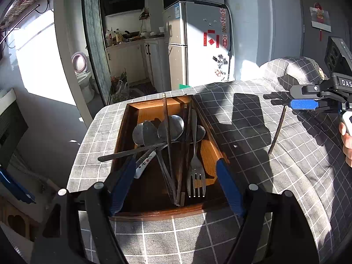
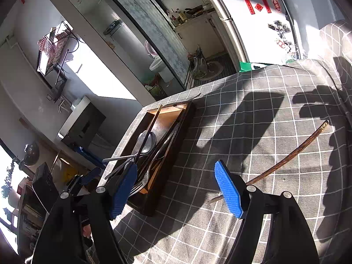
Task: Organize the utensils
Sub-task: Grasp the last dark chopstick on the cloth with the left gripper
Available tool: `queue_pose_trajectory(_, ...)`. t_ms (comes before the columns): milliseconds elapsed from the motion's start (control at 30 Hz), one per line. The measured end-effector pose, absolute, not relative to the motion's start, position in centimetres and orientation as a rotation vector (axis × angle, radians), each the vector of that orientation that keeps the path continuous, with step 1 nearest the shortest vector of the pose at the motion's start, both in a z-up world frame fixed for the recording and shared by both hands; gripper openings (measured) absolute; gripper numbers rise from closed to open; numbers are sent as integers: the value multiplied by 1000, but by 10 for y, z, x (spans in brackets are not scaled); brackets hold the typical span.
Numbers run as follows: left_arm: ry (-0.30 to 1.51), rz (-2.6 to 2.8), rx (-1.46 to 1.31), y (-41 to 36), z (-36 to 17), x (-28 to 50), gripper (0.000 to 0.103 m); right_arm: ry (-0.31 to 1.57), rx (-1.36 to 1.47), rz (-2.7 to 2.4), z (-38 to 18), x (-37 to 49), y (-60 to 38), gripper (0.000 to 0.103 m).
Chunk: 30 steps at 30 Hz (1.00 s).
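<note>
The left tongs point(image 1: 176, 184) hang spread wide and empty just above the near end of the wooden tray point(image 1: 211, 145) on the checked tabletop point(image 1: 253, 132), where spoons point(image 1: 171, 127), a fork point(image 1: 195, 176) and dark chopsticks point(image 1: 168, 136) lie heaped lengthwise between its blue pads. The right tongs point(image 2: 178, 189) are also wide apart with nothing in them, held over the cloth just right of the tray. One loose chopstick point(image 2: 283, 158) lies alone on the cloth, well clear of the tray, its near end passing just behind the right pad point(image 2: 228, 191).
</note>
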<state>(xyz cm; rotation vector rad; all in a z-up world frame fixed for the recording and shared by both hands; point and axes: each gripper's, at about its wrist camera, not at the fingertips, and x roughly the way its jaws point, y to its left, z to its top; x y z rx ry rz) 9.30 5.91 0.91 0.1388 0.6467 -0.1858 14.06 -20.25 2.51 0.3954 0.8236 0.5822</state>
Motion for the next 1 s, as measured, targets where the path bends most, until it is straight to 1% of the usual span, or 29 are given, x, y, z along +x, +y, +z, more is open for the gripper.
queue_pose_trajectory(133, 651, -367, 245, 2, 9, 97, 81, 804, 463, 546, 15, 140, -243, 76)
queue_pose_trajectory(333, 745, -505, 338, -80, -32, 130, 81, 832, 527, 537, -15, 149, -272, 76)
queue_pose_trajectory(433, 781, -524, 344, -101, -45, 152, 81, 846, 568, 542, -27, 154, -283, 76)
queue_pose_trajectory(567, 843, -540, 317, -109, -54, 176, 80, 860, 681, 572, -43, 161, -296, 76)
queue_pose_trajectory(633, 881, -568, 313, -112, -61, 182, 64, 863, 697, 566, -47, 162, -301, 76)
queue_pose_trajectory(667, 898, -578, 323, -115, -65, 182, 52, 863, 698, 562, -47, 162, -302, 76)
queue_pose_trajectory(733, 897, -594, 291, -111, -65, 181, 47, 853, 701, 565, -45, 161, -303, 76)
queue_pose_trajectory(767, 899, -589, 282, -110, -65, 182, 37, 852, 697, 566, -44, 160, -302, 76)
queue_pose_trajectory(800, 898, -590, 276, -109, -64, 180, 14, 855, 691, 565, -43, 160, -301, 76)
queue_pose_trajectory(833, 903, -593, 270, -108, -64, 180, 9, 861, 689, 565, -44, 160, -299, 76)
queue_pose_trajectory(900, 909, -592, 263, -110, -64, 178, 6, 886, 695, 571, -47, 161, -291, 76)
queue_pose_trajectory(1000, 904, -597, 240, -110, -61, 172, 5, 924, 696, 580, -51, 163, -276, 76)
